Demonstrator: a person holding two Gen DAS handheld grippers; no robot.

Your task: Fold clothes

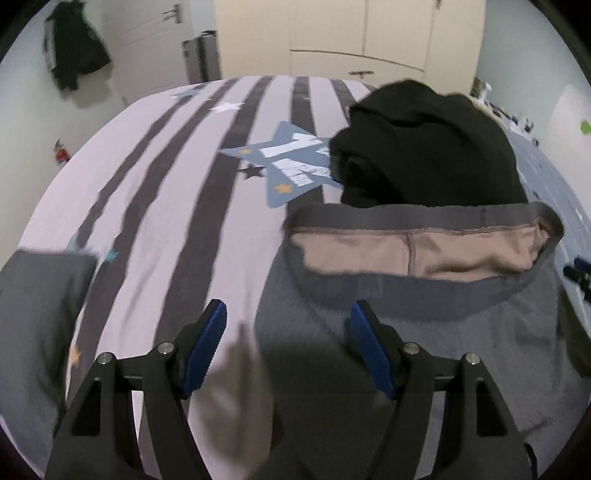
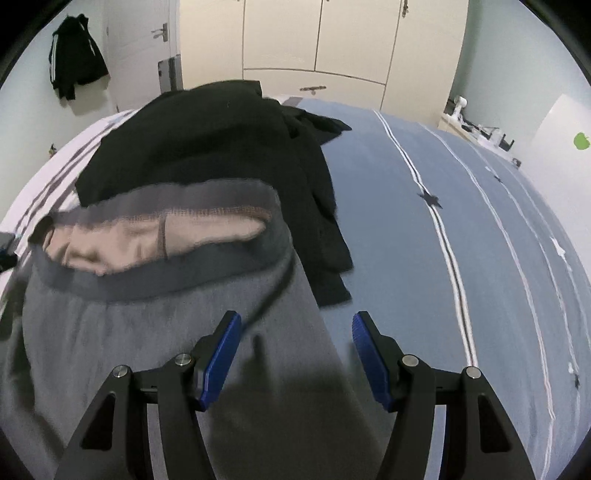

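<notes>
While both cameras look down along their fingers at the bed (image 1: pixel 155 206), notes run left to right. Far left, left wrist view: a dark jacket (image 1: pixel 74 44) hangs on the wall beside a door (image 1: pixel 155 33). Bed cover striped pale and dark grey, with a blue star patch (image 1: pixel 291 166). A folded grey cloth (image 1: pixel 40 306) lies at the left edge of that view.

Left gripper (image 1: pixel 288 332): jaws spread apart, nothing between the pads, poised over the left edge of the grey trousers (image 1: pixel 461 332). Image blurred.

Grey trousers lie flat on the bed, waistband (image 1: pixel 424 214) away from the cameras and gaping, pinkish lining showing. A black garment (image 1: pixel 436 147) sits heaped just beyond the waistband, touching it.

Right gripper (image 2: pixel 295 336): jaws likewise released and empty, straddling the trousers' right edge; left finger over grey fabric, right finger over blue bedding (image 2: pixel 424 221).

Right of that: white stripes and small stars on the blue cover. Wardrobe (image 2: pixel 317 37) behind.
</notes>
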